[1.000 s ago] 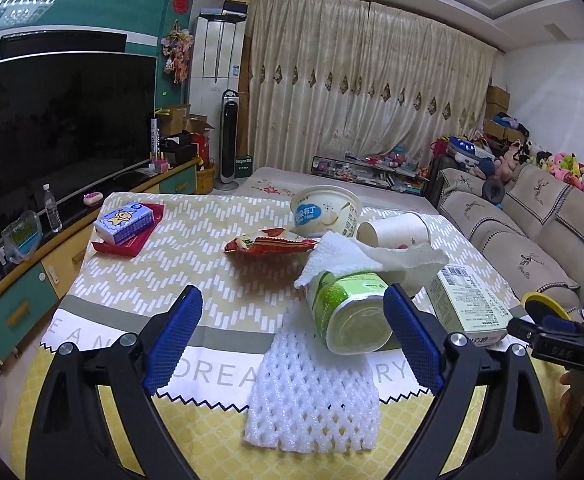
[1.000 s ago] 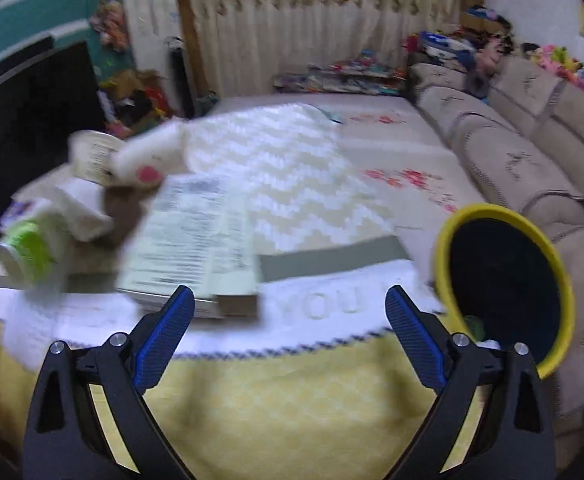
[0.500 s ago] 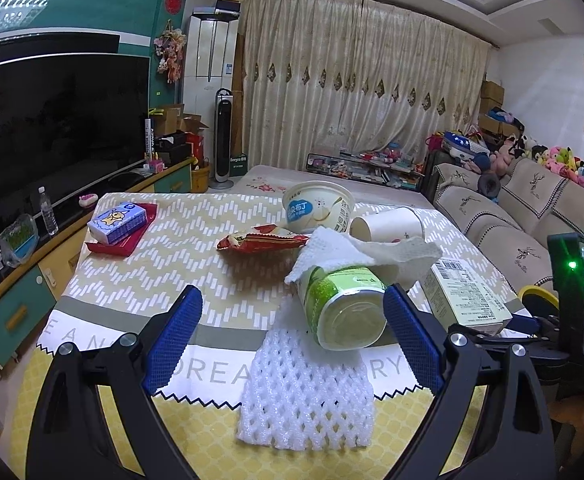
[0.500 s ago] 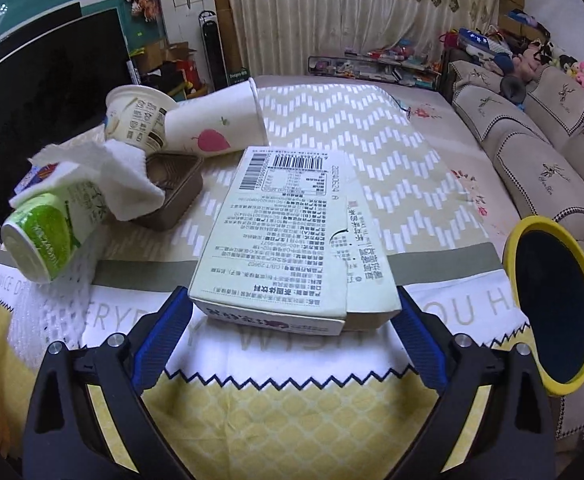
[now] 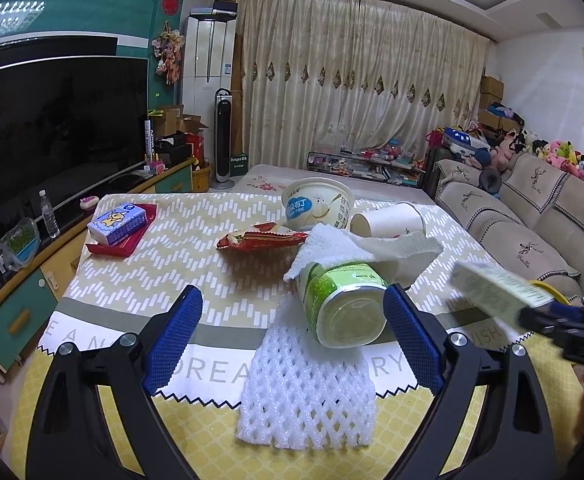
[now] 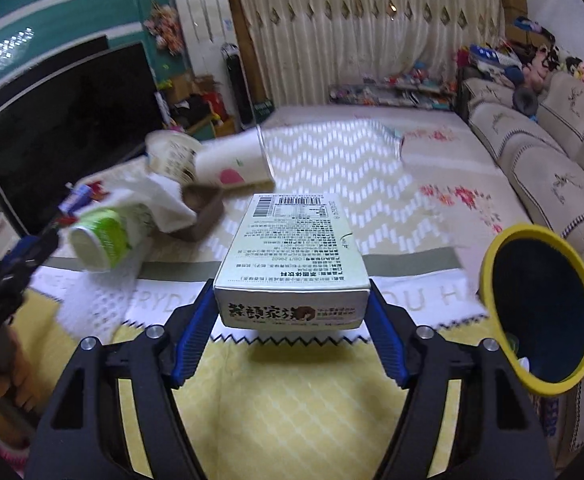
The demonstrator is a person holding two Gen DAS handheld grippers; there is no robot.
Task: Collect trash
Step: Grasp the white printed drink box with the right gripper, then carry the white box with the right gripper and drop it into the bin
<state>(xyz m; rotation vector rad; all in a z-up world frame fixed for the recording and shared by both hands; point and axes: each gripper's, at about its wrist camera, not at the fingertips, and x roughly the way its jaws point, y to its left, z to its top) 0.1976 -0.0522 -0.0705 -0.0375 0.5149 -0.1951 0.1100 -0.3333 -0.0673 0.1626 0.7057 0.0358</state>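
A pale green carton with a barcode sits between the blue pads of my right gripper, a little above the table edge; the jaws are closing and both pads press on its sides. The left wrist view shows that carton blurred at the far right. My left gripper stands open, low over the table, with a green-labelled cup lying on its side just ahead of its fingers, untouched. A white tissue drapes over that cup, which rests on a white foam net. A yellow-rimmed bin stands right of the table.
Further back on the table lie a red snack wrapper, a pudding bowl, a tipped paper cup and a brown tray. A tissue pack rests on a red tray at the left. A sofa runs behind the bin.
My right gripper swung onto the carton, shut on it and lifted it off the table. The left gripper and the cup have stayed put.
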